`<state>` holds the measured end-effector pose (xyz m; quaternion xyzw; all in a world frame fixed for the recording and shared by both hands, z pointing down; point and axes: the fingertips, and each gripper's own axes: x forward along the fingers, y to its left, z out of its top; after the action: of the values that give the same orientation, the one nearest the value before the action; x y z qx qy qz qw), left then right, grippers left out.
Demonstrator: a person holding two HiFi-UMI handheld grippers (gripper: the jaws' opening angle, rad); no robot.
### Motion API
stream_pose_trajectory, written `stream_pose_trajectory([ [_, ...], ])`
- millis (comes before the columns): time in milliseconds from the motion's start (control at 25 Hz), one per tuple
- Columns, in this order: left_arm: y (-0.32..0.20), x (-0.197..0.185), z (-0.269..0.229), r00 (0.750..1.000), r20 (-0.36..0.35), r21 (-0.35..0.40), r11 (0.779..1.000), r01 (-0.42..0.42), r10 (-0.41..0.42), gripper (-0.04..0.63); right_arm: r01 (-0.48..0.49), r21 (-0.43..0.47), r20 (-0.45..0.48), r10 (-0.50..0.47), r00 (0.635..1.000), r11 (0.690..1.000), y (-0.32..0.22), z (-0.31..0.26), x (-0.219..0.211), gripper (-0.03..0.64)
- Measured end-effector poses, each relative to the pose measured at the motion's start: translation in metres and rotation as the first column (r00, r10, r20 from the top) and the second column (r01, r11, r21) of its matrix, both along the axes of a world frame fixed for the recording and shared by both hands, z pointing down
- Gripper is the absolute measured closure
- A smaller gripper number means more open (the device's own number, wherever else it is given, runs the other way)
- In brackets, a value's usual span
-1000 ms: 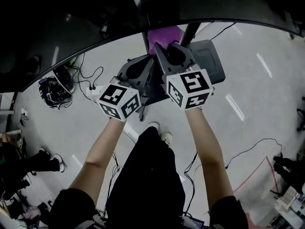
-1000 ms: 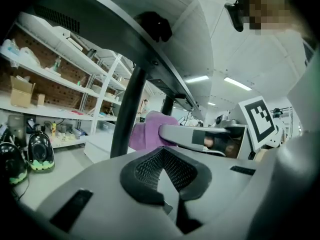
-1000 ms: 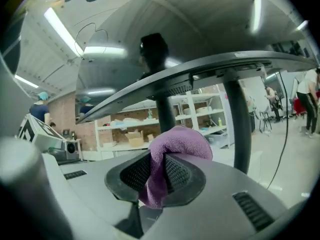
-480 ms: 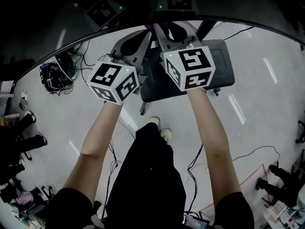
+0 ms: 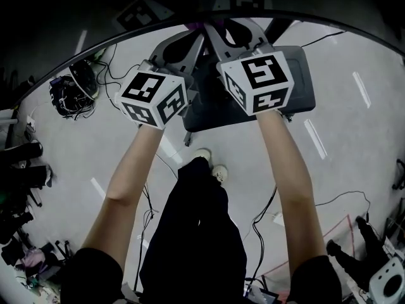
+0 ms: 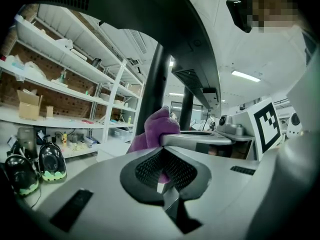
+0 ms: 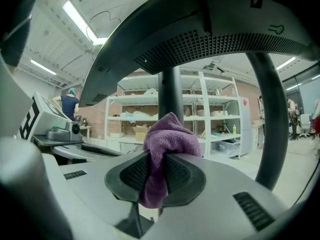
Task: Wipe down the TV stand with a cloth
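My right gripper [image 7: 159, 159] is clamped on the purple cloth [image 7: 171, 134], at twelve o'clock before the TV stand's black post [image 7: 171, 91]. My left gripper [image 6: 165, 154] has its jaws together, just beside the cloth.

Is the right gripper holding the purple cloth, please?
Yes, the purple cloth is pinched between the jaws of the right gripper, bunched above them and hanging below.

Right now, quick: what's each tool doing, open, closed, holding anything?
Left tool: closed, pinching the purple terry cloth.
Right tool: closed on that same cloth.
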<state>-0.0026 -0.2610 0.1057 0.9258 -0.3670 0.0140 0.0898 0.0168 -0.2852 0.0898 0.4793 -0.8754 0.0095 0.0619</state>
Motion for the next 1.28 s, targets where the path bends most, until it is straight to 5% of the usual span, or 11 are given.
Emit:
stream_pose_trajectory([
  [720,-0.010,0.016,0.052,0.990,0.127,-0.036,0.998,-0.053,0.057,0.589,0.108,-0.048,-0.124,-0.113,0.986,0.993,-0.002,0.047,0.011,0.543],
  [1280,-0.010,0.020,0.090,0.979,0.176,-0.096,0.992,-0.087,0.103,0.589,0.309,-0.106,-0.271,-0.326,0.906,0.945,0.001,0.080,0.007,0.543],
])
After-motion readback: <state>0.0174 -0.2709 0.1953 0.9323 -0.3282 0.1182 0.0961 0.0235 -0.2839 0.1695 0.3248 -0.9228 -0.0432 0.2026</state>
